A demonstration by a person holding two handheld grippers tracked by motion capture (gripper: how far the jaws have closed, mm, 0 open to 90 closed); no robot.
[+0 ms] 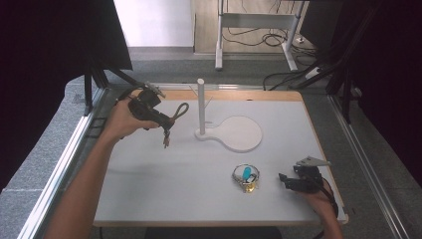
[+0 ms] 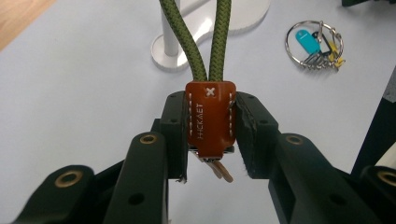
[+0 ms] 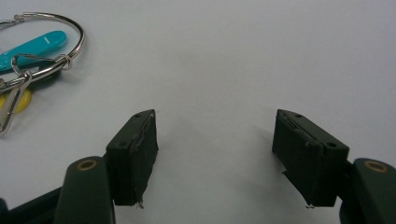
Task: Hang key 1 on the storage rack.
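- My right tool (image 1: 287,180) sits low at the near right part of the white counter (image 1: 164,194). Its two black jaws stand wide apart, and there is just bare counter between them.
- Just to the left of my right tool lies a bunch of keys on a big silver ring (image 1: 246,177). It has a blue tag (image 3: 32,46) and a yellow bit (image 3: 21,100) on it. It lies flat on the counter and my right tool is not touching it.
- My left tool (image 2: 210,135) is farther away, up over the far left part of the counter. Its jaws squeeze a brown leather tab (image 2: 210,119) from both sides.
- A green rope loop (image 1: 180,111) comes out of the top of that tab and points toward the white stand. Some small keys hang under the tab (image 1: 166,139), up in the air over the counter.
- Past the rope, near the middle of the far side, is the white stand (image 1: 241,133). It has a flat round base and a tall straight post (image 1: 201,102) that stands up. The rope loop is near the post but is not on it.
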